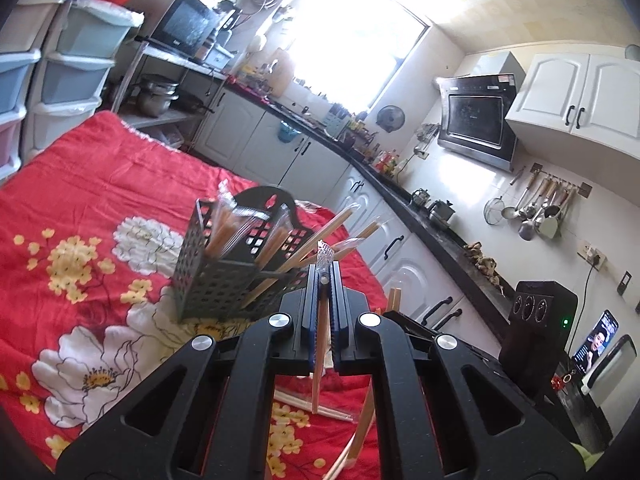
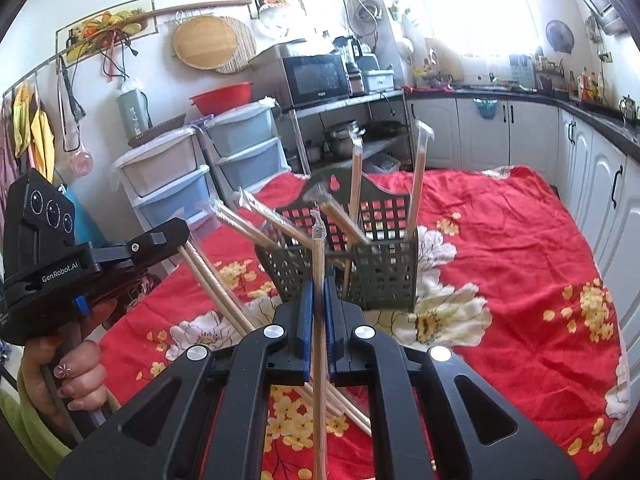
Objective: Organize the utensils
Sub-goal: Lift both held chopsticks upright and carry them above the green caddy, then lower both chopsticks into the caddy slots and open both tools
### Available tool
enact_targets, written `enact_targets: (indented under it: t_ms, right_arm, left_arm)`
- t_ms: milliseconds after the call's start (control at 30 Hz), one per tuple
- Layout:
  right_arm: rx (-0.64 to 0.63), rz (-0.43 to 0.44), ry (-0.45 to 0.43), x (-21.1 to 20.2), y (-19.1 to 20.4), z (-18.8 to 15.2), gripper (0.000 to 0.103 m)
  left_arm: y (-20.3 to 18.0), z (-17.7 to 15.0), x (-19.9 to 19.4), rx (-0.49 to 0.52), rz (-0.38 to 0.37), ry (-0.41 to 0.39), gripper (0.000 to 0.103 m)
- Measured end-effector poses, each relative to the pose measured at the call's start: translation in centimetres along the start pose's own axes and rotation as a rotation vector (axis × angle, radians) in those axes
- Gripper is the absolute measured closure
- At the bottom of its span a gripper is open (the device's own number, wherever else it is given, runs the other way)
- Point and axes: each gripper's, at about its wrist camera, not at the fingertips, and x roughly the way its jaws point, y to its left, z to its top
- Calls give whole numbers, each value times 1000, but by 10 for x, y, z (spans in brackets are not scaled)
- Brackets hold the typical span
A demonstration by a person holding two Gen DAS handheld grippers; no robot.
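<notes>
Where things stand: while both hand-held grippers hover in front of the dark slotted utensil caddy (image 2: 360, 256) on the red flowered tabletop (image 2: 520, 280), each has a wrapped pair of chopsticks pinched between its blue pads.
Left hand-held gripper (image 1: 324, 276): clenched on its wrapped chopsticks (image 1: 318, 376), near the crimped top of the sleeve.
Right hand-held gripper (image 2: 318, 292): clenched on its own wrapped chopsticks (image 2: 319, 264), gripped partway along, the rest running down past the jaws.
Handling: these look like light, stiff wooden sticks in a slick clear film; I judge the film could let them slide or swing in a narrow pinch. A hold closer to mid-length, squarely across both sticks, would steady them better than a hold on the wrapper's end.
Axis, left pair: roughly upright in the left view, hanging below the jaws with the sealed end up.
Axis, right pair: near vertical in the right view, sealed tip uppermost.
Other utensils: several wrapped pairs already lean in the caddy at mixed angles; loose chopsticks (image 2: 340, 404) lie flat on the cloth below the grippers.
</notes>
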Motion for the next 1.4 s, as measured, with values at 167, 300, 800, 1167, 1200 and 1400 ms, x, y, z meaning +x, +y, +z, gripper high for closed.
enact_targets:
  t_ms: [167,300,800,1167,1200,1400]
  right_arm:
    - [-18,-2,-49,-9,4,11,97]
    - [-37,-1,-84,-14,8,20,97]
    - [-101,11,-184,-29,26,53,97]
    - [-157,2,-297,-38,41,90,97]
    - [-158,0,-307,-38,42,94,97]
    - [-176,-12,-365,-35,47,117,97]
  left_arm:
    - [-10,8,-2,32,-5,-21,101]
    - [-18,15,-4,53,-8,-44,101]
    - [-33,41,-12,102,-5,-109,101]
    - [-42,72,-22,131,13,-188,101]
    - [-42,76,-23,134,18,-198,101]
    - [-41,97,-22,126,34,-235,101]
